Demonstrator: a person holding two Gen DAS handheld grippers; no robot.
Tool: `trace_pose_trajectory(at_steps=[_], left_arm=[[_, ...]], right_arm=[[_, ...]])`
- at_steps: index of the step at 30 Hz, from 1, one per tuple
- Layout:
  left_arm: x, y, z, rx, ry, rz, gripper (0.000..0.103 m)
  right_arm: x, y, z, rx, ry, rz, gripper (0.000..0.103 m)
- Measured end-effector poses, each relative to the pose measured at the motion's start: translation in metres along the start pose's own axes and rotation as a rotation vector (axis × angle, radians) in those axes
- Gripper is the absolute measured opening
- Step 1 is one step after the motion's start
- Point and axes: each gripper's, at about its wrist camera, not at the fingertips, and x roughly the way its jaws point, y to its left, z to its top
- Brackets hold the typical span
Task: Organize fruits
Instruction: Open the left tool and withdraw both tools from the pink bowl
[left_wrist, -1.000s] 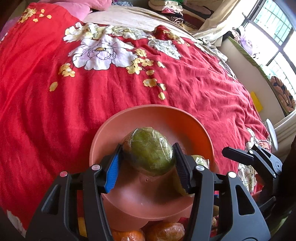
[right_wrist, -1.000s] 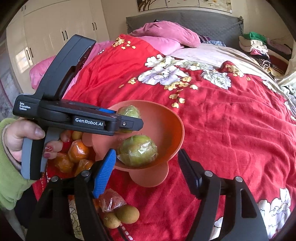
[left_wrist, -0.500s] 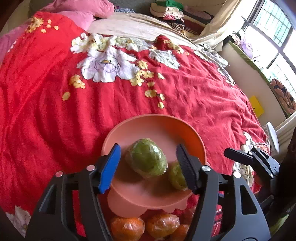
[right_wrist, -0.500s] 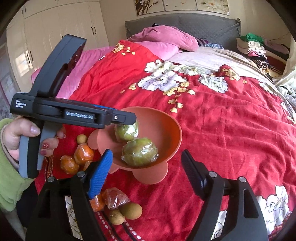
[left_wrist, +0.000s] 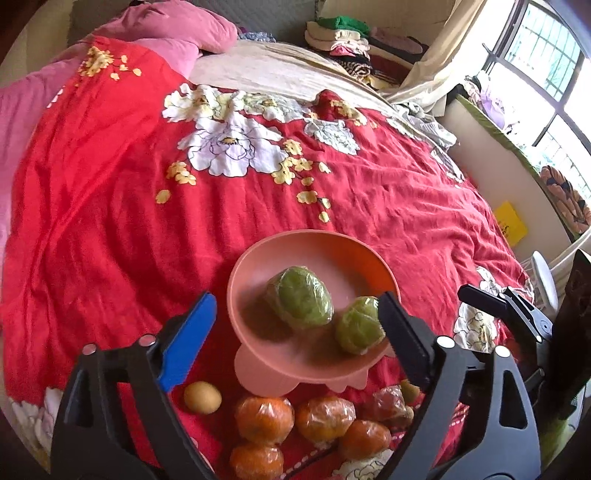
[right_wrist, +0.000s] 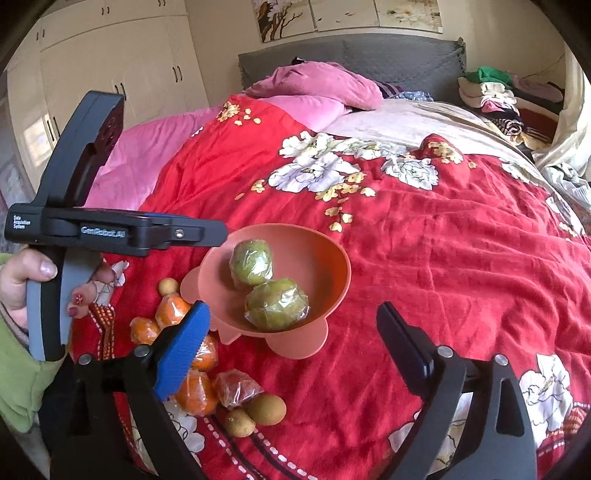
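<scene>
A salmon-pink footed bowl (left_wrist: 255, 258) (right_wrist: 332, 251) stands on the red flowered bedspread (left_wrist: 110, 221). Two green fruits in clear wrap lie in it, one in the middle (left_wrist: 299, 302) (right_wrist: 253, 262) and one by the near rim (left_wrist: 358, 325) (right_wrist: 277, 302). Several wrapped oranges (left_wrist: 264, 411) (right_wrist: 195, 391) and small brown fruits (left_wrist: 202, 397) (right_wrist: 266, 408) lie loose in front of the bowl. My left gripper (left_wrist: 297, 301) hangs above the bowl's near side, its jaws opening with nothing pressed between them. My right gripper (right_wrist: 291, 308) is also opening, empty, just short of the bowl.
A hand in a green sleeve (right_wrist: 22, 273) holds the left gripper's handle (right_wrist: 48, 295). Pink pillows (right_wrist: 321, 85) lie at the headboard and folded clothes (left_wrist: 343, 40) at the far corner. The bed's right edge drops to a floor by the window (left_wrist: 546, 92).
The left gripper let go of the green fruit, which now lies in the bowl, and drew back and up with its jaws spreading. The right gripper's jaws widened too.
</scene>
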Motion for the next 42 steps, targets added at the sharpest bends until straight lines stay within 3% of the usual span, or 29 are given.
trace_pose_trajectory(at_steps=[3, 18, 28, 42], left_arm=[[-0.007, 0.002, -0.004, 0.002, -0.014, 0.014, 0.093], [-0.043, 0.016, -0.025, -0.003, -0.076, 0.1, 0.093], [-0.051, 0.017, -0.05, 0.018, -0.079, 0.17, 0.093], [-0.057, 0.013, -0.082, 0.027, -0.052, 0.186, 0.093]], right_arm=[[-0.003, 0.002, 0.0, 0.003, -0.006, -0.006, 0.094], [-0.018, 0.022, -0.01, -0.01, -0.018, -0.013, 0.096], [-0.019, 0.034, -0.019, -0.025, 0.007, -0.01, 0.096], [-0.025, 0.059, -0.037, -0.06, 0.042, 0.006, 0.096]])
